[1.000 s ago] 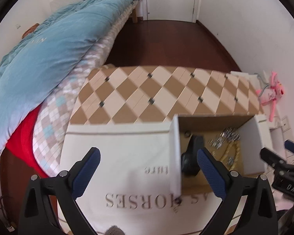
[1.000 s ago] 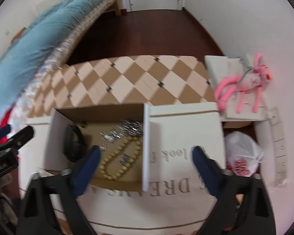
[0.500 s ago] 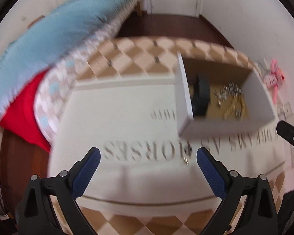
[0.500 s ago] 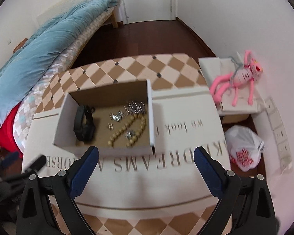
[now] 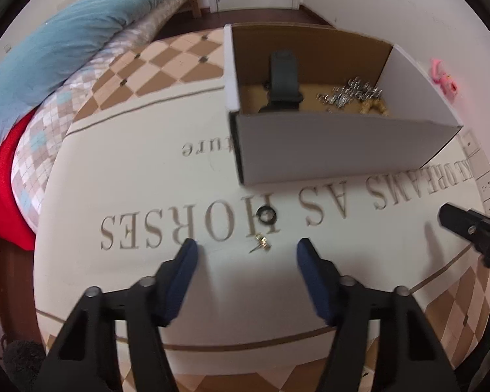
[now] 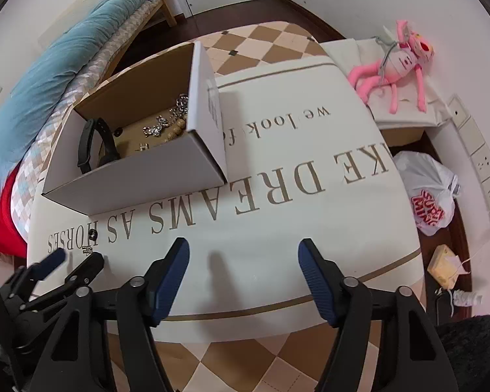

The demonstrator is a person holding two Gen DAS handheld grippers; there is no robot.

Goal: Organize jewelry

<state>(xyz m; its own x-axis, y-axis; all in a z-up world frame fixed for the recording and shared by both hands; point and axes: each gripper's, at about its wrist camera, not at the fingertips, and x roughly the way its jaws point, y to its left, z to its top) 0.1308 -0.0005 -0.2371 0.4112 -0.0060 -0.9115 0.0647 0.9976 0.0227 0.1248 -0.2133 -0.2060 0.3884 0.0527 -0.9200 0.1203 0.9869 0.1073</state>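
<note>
Both grippers have dropped toward the cloth, jaws just narrowing, empty. Left gripper [image 5: 246,256] brackets a small gold earring [image 5: 261,244]; a black ring [image 5: 266,214] lies at twelve o'clock. White cardboard box [image 5: 336,150] holds the remaining jewelry; right gripper [image 6: 243,256] is empty too.

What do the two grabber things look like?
Both look alike. The left gripper and the right gripper each have two black plastic arms shaped like open triangles, joined by small silver bolts. Their fingertips wear dark blue rubbery pads with fine ridges. No cables, writing or sleeves show.
</note>
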